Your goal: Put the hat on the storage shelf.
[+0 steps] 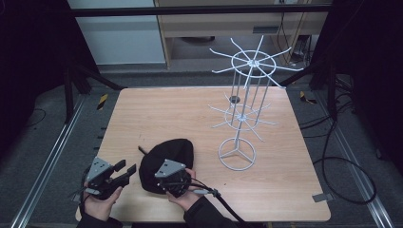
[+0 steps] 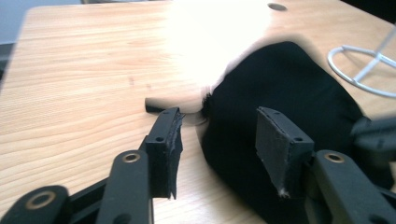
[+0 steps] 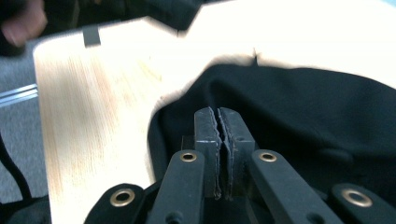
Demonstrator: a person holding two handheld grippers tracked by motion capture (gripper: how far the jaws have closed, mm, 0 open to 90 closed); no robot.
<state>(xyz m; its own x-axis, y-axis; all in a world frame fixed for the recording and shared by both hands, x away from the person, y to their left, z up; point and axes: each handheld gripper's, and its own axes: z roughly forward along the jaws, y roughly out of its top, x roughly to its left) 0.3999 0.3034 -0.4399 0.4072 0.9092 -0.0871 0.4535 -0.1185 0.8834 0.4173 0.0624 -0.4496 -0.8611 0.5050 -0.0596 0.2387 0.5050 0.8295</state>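
Near the bench's front edge, our right gripper pinches the black cloth cap; left gripper gapes empty.

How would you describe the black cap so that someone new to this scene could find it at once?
Start at the wooden table and look to its near edge, left of the white wire rack. There lies the black cap, a soft dark mound beside the right gripper. It is the one fabric thing there; the rack is thin, white wire.
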